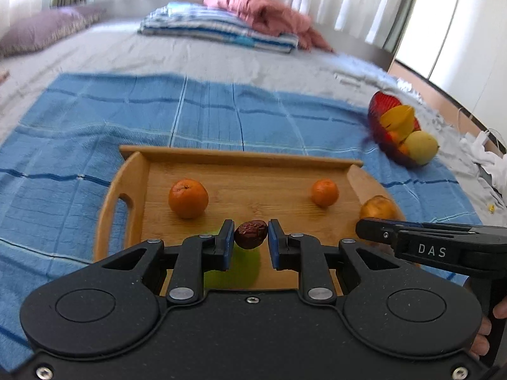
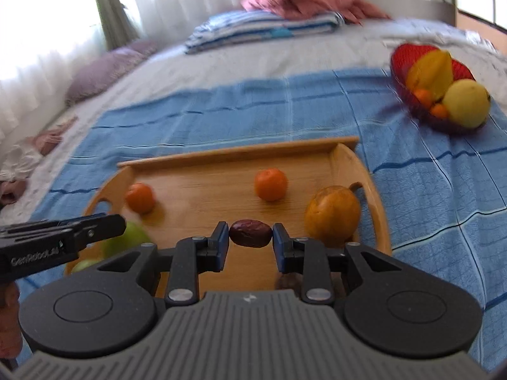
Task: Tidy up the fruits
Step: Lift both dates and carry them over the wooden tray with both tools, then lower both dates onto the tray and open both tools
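Currently, left gripper and right gripper each clamp one dried date, and, above the wooden tray.

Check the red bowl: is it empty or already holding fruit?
Holding fruit. The red bowl contains a large yellow-green fruit, a yellow piece and small orange fruits.

Two oranges flank bare boards mid wooden tray; a yellow-orange fruit crowds its right edge.

Two dates, perhaps four oranges
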{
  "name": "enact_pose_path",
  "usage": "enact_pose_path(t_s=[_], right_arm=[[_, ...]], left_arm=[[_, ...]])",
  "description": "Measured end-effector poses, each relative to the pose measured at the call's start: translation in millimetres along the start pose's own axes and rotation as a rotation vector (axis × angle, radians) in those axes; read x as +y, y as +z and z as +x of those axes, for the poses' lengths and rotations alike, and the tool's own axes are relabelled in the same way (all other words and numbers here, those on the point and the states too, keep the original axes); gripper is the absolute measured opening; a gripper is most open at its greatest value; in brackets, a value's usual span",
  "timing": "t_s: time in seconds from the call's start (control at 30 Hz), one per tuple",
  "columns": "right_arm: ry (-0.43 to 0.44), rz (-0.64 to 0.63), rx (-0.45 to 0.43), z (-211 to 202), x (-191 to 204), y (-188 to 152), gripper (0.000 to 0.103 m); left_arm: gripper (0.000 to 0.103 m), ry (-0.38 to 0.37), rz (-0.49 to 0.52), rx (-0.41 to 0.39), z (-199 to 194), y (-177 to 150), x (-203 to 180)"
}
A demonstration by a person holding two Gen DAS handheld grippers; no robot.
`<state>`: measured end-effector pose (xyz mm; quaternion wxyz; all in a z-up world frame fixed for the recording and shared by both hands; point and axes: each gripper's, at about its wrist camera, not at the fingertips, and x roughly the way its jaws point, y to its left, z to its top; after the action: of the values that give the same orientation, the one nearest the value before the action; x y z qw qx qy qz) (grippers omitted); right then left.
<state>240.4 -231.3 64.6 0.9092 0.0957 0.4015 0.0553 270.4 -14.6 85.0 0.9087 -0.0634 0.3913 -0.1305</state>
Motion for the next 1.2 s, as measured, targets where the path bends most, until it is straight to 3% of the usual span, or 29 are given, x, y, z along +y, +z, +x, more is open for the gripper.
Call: enact_pose_path(t_s=[0.27, 0.47, 1.2], right_arm=[[-0.063, -0.028, 0.086, 37.4, 4.6, 21.0, 0.035], [-0.07, -0.028, 0.118, 54.5, 6.7, 22.9, 0.035], [-0.095, -0.052, 0.138, 70.7, 7.5, 18.5, 0.037]], left_arm=[[0.021, 0.013, -0.041, 0.077, 47.5, 25.0, 2.9], [0.021, 0.044, -0.055, 0.122, 74.8, 26.6, 4.2], [0.022, 0.086, 0.001, 0.134, 92.7, 15.6, -2.6]])
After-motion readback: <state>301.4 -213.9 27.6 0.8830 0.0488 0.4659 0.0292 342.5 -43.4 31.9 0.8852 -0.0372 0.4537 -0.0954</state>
